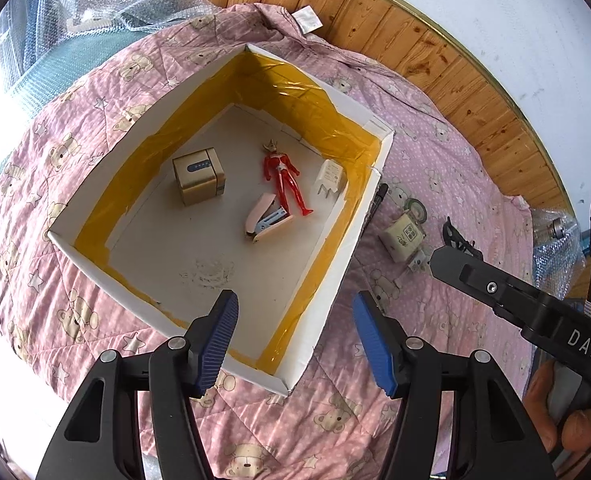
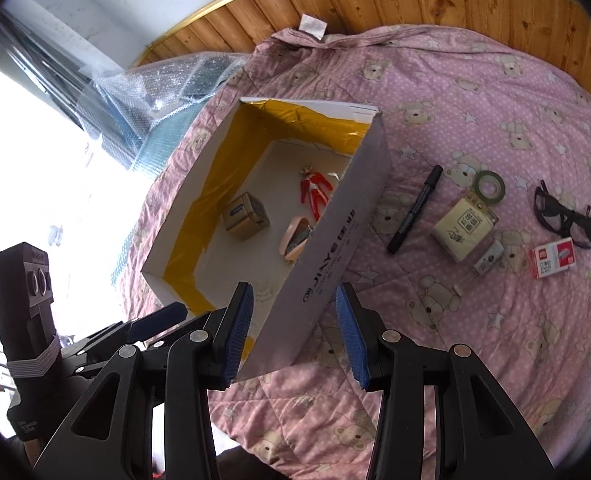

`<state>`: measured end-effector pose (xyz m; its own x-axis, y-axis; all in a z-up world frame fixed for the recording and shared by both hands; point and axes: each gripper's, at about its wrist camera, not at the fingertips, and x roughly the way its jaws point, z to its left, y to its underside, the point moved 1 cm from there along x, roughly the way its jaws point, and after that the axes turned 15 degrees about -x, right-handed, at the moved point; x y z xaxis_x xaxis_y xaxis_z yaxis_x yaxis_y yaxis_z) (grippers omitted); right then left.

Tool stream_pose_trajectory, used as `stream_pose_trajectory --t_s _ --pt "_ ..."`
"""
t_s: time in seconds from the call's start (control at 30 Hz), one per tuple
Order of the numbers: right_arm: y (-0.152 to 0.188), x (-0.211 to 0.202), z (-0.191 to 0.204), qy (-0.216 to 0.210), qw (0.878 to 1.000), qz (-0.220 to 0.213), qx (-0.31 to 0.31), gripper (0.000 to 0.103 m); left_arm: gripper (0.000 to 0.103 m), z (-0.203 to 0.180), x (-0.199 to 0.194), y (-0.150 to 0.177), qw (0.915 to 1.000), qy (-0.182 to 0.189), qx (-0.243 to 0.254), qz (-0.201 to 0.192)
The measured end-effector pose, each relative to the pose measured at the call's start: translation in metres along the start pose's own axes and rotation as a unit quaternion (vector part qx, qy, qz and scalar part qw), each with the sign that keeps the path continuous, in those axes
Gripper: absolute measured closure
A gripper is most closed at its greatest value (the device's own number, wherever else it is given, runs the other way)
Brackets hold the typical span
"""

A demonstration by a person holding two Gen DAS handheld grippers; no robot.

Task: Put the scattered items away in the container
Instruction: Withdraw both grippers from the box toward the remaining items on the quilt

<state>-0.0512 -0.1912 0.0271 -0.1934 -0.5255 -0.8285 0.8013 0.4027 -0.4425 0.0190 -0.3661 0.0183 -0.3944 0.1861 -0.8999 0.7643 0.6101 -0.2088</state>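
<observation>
White box (image 1: 337, 276) with yellow tape lining sits on a pink bear-print quilt (image 2: 475, 80) on the bed. Inside: red toy figure (image 1: 285, 174), pink stapler (image 1: 269, 218), small brown carton (image 1: 199, 176), white plug (image 1: 329, 178). Right of the box on the quilt: black marker (image 2: 415, 208), green tape roll (image 2: 490, 186), cream pouch (image 2: 461, 228), dark glasses (image 2: 567, 216), red-and-white staple box (image 2: 553, 258). Left tongs (image 1: 295, 344) apart, empty, above the box's near corner. Right tongs (image 2: 293, 336) apart, empty, over the box's near right wall.
</observation>
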Motion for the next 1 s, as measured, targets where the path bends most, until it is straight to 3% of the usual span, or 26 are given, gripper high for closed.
stream_pose_trajectory --t_s 0.37,1.0 --pt "0.031 -0.016 -0.039 0.015 0.998 -0.01 0.055 0.057 0.042 -0.04 0.013 0.013 0.9982 0.003 0.056 0.022" --pt "0.064 -0.027 -0.106 0.042 0.99 -0.02 0.136 0.057 0.042 -0.119 0.051 0.022 0.9875 0.003 0.147 0.056"
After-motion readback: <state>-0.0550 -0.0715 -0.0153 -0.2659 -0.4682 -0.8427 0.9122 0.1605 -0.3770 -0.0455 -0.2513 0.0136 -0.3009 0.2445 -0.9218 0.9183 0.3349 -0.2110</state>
